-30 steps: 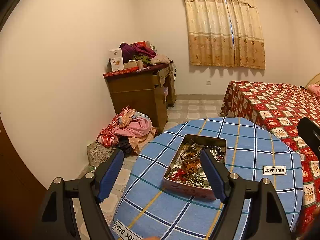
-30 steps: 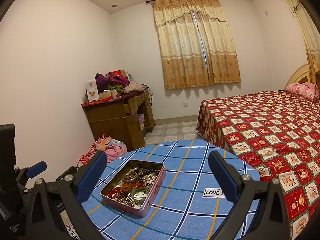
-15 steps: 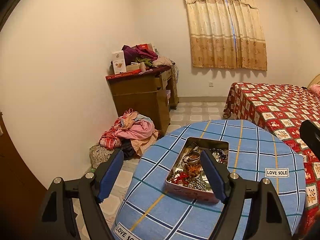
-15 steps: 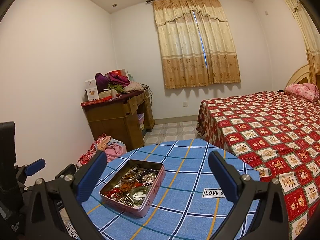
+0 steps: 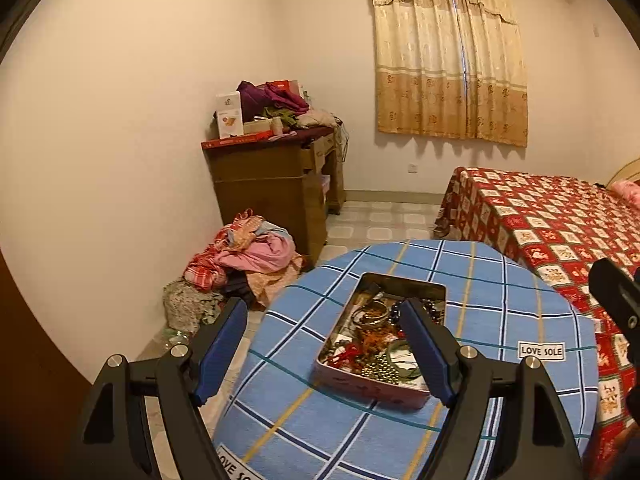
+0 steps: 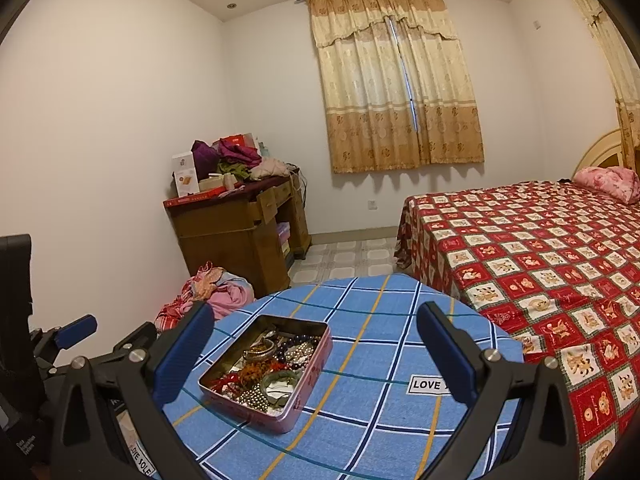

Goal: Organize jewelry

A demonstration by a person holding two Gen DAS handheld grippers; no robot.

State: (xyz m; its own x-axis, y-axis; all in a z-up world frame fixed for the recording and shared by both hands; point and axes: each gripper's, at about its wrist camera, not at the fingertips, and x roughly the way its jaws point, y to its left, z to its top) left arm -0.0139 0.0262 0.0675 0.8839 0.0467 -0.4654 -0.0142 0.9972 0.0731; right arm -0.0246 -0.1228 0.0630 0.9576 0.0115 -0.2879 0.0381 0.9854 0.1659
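Observation:
A pink metal tin (image 5: 372, 390) (image 6: 310, 392) lies open on a round table with a blue plaid cloth (image 5: 520, 320) (image 6: 380, 420). It holds a tangle of jewelry (image 5: 376, 344) (image 6: 272, 368): bangles, bead strings, red and orange pieces. My left gripper (image 5: 324, 348) is open and empty, held above the table's near left side. My right gripper (image 6: 316, 356) is open and empty, held above the table with the tin between its fingers in view. The left gripper also shows at the left edge of the right wrist view (image 6: 76, 330).
A bed with a red patterned cover (image 6: 540, 248) stands right of the table. A wooden desk piled with clothes and boxes (image 6: 236, 224) stands against the left wall, with a heap of clothes (image 5: 244, 256) on the floor beside it. Curtains (image 6: 400, 92) hang behind.
The left gripper has pulled back and tilted up, so the table and tin sit lower and farther in its view. The right gripper has hardly moved. Both stay open.

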